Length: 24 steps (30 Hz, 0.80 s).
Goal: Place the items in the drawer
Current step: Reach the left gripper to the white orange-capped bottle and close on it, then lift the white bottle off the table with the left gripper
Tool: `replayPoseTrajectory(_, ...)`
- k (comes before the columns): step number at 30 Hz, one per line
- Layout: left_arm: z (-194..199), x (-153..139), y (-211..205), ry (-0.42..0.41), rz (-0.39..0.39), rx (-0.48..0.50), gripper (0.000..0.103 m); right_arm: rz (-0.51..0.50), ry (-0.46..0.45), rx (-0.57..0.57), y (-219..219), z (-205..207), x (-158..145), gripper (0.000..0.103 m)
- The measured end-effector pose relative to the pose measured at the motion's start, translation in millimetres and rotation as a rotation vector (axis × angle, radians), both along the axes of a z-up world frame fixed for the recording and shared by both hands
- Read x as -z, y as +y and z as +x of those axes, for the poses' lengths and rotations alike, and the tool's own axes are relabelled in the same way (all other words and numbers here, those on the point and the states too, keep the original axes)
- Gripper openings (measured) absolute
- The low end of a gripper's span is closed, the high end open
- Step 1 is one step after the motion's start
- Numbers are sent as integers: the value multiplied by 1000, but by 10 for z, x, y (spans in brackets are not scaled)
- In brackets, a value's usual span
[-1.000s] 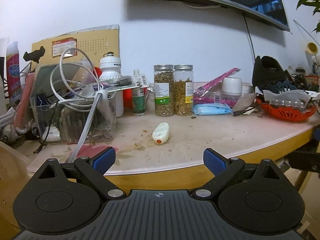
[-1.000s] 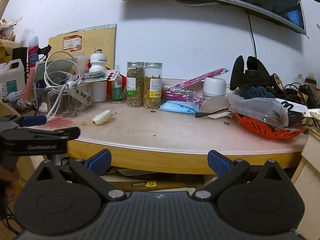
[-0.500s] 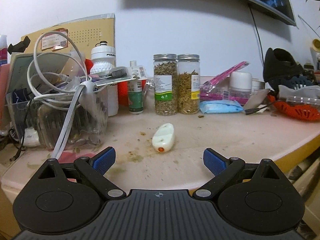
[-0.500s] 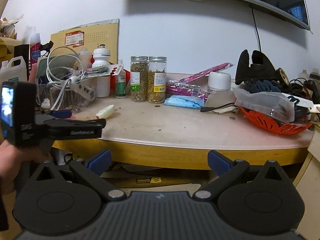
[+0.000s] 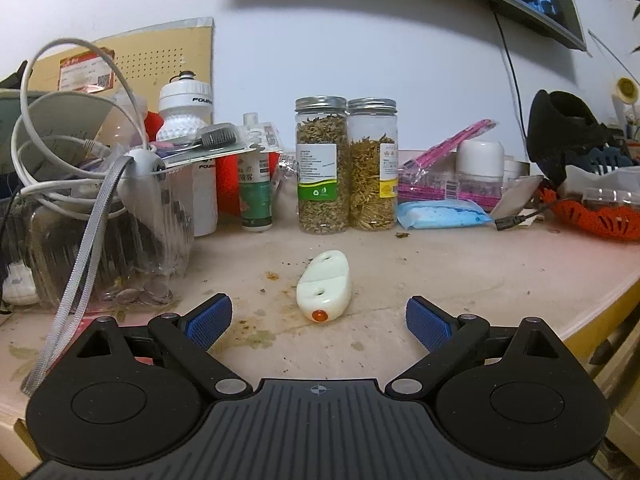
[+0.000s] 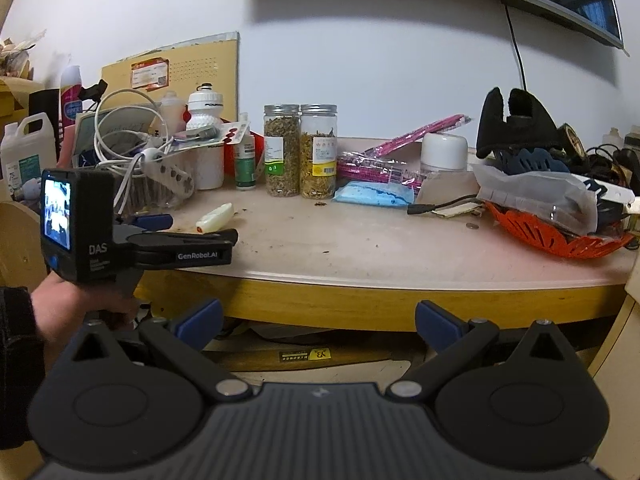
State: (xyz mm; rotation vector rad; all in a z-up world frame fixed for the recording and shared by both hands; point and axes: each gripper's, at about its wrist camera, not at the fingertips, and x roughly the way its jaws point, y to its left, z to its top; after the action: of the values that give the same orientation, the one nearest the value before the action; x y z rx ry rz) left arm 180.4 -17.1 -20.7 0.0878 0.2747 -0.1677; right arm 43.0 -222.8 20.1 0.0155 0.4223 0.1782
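A small white oblong item with an orange tip (image 5: 325,286) lies on the pale tabletop (image 5: 460,272); it also shows in the right wrist view (image 6: 215,217). My left gripper (image 5: 319,319) is open and empty, low over the table, with the white item just ahead between its blue pads (image 5: 209,320). In the right wrist view the left gripper (image 6: 188,227) reaches over the table's left end. My right gripper (image 6: 318,318) is open and empty, held in front of and below the table's yellow edge (image 6: 360,300). No drawer is in view.
Two herb jars (image 5: 346,164), a green bottle (image 5: 256,184), a white sports bottle (image 5: 192,128) and a blue packet (image 5: 440,214) stand behind. A clear bin with white cables (image 5: 100,208) is at left. An orange basket (image 6: 560,232) with clutter is at right.
My left gripper has moved forward over the table and closer to the white item. The right gripper has stayed nearly still in front of the table.
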Motion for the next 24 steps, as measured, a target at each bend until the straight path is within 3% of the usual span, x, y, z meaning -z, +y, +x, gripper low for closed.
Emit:
replayPoseTrajectory(4,37,16,30,2,-23,0,94,2,4,-9,18,0,17,103)
replayPoseTrajectory(9,64,19,45,-1,-37,-13,83,12,19,-15,22,10,35,103)
replayPoseTrajectory(12,77,11,57,-2,-39,-17,70,16,26,-15,20,16,44,103)
replayPoseTrajectory(14,85,-1,61,-1,-38,-14,48,17,29,-16,21,17,48,103)
replayPoseTrajectory(17,95,-22,38,5,-27,-3,29,19,32,-18,22,17,52,103)
replayPoseTrajectory(24,111,-30,30,9,-21,-2,29,16,37,-23,27,18,63,103)
